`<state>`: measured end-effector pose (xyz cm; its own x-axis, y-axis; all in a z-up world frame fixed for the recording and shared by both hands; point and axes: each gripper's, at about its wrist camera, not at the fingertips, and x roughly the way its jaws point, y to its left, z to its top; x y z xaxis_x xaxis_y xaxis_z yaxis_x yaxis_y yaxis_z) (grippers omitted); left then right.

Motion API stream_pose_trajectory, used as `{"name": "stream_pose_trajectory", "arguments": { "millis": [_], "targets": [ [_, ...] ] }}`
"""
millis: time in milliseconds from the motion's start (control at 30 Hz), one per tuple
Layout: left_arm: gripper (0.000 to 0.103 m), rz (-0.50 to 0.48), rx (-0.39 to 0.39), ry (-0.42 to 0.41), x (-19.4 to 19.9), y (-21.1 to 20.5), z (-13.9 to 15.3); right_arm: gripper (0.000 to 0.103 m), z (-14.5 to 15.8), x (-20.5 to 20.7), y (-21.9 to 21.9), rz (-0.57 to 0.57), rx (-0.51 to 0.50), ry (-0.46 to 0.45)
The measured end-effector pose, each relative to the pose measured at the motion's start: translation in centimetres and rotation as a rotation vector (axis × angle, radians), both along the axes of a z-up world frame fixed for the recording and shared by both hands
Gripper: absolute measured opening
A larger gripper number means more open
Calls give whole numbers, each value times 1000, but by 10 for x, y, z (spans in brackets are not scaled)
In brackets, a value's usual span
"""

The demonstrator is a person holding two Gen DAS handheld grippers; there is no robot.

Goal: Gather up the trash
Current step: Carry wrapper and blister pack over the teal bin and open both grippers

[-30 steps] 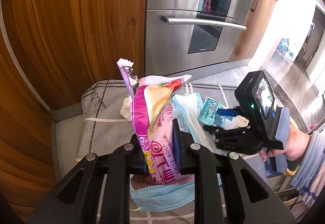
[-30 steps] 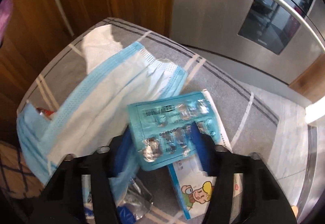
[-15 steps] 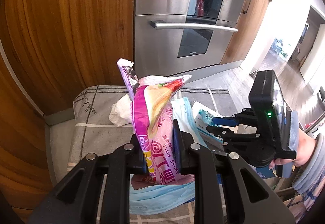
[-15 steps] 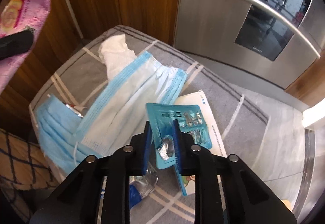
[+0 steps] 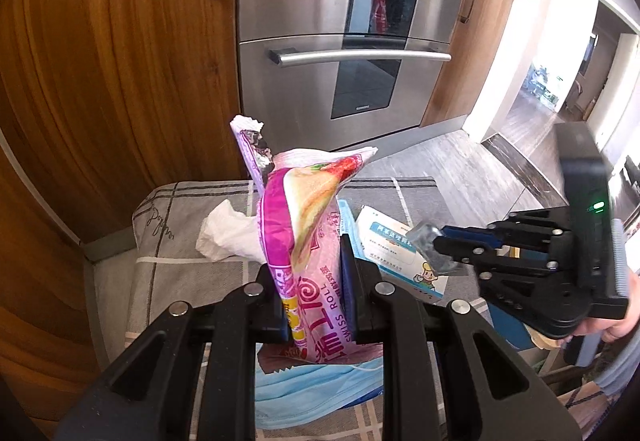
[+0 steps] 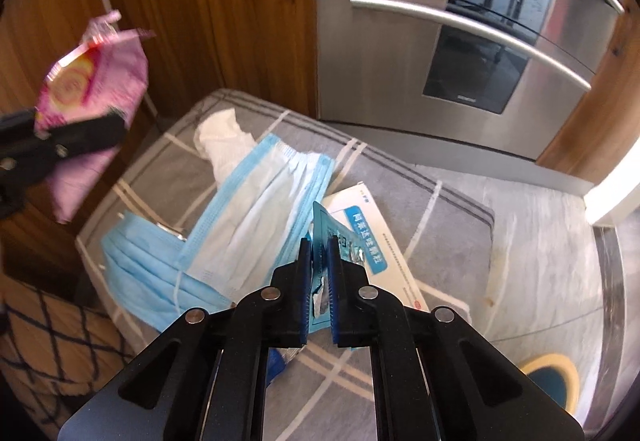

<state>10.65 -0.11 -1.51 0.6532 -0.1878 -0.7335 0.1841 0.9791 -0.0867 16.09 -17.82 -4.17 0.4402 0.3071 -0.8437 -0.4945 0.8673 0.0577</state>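
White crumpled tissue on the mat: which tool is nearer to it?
Left. The left tool, shut on the pink wrapper, hangs just beside the tissue. The right tool, gripping the blister pack, is farther across the mat.

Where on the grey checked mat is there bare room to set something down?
Bare mat lies between the medicine box and the oven-side edge, and near the wood cabinet beside the tissue. The middle is crowded with face masks.

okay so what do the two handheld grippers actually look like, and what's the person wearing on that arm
Both are matte black plastic linkages with round silver pivot pins. The right gripper has blue pads lining its jaws; the left gripper has dark pads. Seen from the left wrist view, the right gripper carries a black boxy camera unit with a small green light, above a grey ribbed handle. The sleeve is light grey-blue. No cables show.
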Motion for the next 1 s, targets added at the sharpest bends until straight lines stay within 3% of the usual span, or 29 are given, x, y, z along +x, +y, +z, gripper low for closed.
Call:
{"name": "stream_pose_trajectory", "arguments": {
  "millis": [267, 533, 833, 1000],
  "targets": [
    [19, -61, -3, -17, 0, -39, 7, 8, 43, -29, -43, -91, 117, -46],
    [19, -187, -27, -46, -11, -99, 17, 8, 70, -75, -111, -213, 117, -96],
    [19, -375, -6, -62, -33, -178, 12, 8, 70, -112, -196, -410, 89, -110],
    [19, -483, -4, -7, -42, -221, -8, 8, 60, -121, -240, -523, 109, -90]
  ]
}}
